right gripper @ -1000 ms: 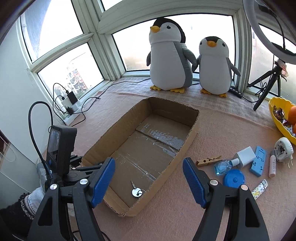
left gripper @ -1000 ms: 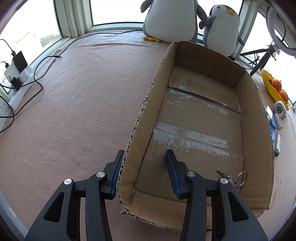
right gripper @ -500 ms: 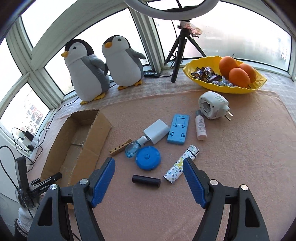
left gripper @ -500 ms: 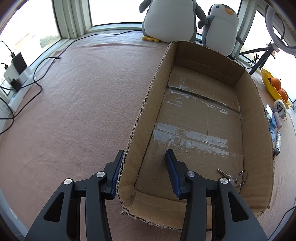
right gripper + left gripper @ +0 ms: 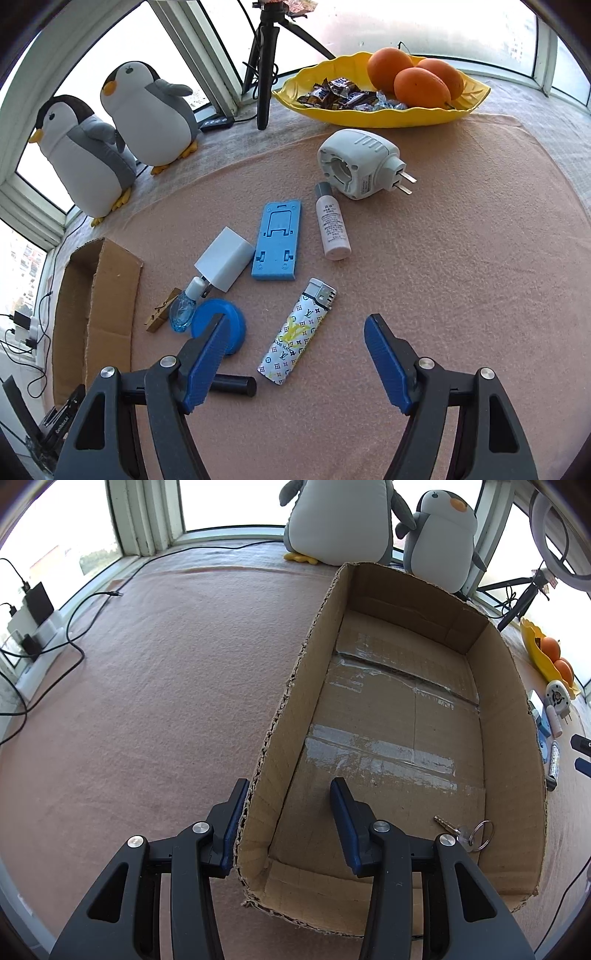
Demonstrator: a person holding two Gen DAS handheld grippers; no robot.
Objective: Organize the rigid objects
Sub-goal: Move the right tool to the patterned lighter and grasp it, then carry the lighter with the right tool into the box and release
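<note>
**Lighter lying slantwise, box wall clamped**

Patterned lighter (image 5: 300,330) flat on the pink fleecy cloth (image 5: 461,280), long axis slanting, silver metal cap toward the yellow fruit dish (image 5: 388,114), base toward the camera. Right of the blue round lid (image 5: 221,326), just beyond the short black cylinder (image 5: 232,384). Right gripper (image 5: 293,360) above it, jaws closing, pads not touching anything. Left gripper (image 5: 286,825) clenched on the corrugated side wall of the cardboard box (image 5: 517,738); key on a ring (image 5: 463,832) inside, by the near corner.
</note>
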